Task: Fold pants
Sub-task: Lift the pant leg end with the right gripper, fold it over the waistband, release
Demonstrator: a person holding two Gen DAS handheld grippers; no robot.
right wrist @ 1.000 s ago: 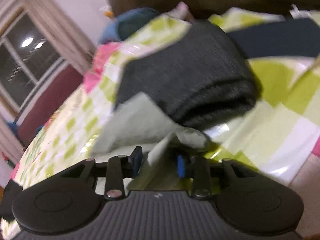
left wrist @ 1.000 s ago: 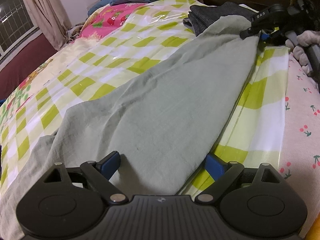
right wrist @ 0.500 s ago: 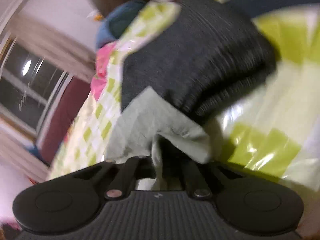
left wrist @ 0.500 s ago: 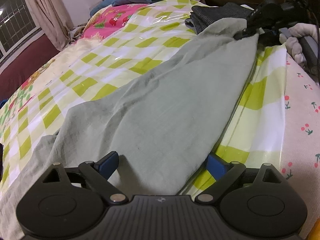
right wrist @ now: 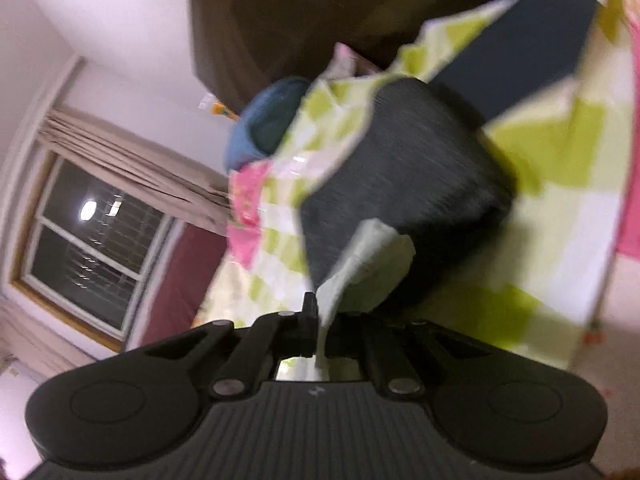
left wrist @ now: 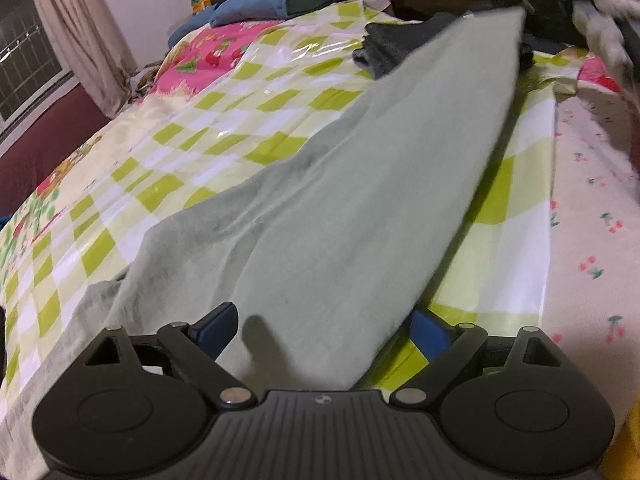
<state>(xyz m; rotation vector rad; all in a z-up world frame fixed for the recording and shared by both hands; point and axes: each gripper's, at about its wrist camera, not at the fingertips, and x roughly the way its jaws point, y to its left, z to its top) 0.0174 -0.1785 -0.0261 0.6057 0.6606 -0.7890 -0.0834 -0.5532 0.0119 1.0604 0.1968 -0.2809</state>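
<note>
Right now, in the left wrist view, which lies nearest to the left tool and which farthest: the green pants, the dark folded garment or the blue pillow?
1. Green pants: between the open left tool fingers.
2. Dark folded garment: far, right of centre.
3. Blue pillow: farthest, by the headboard.

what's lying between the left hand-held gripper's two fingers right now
In the left wrist view, the pale green pants lie between the open fingers of the left hand-held gripper, with a strip of checked sheet at the right finger. The pads aren't pressing.
</note>
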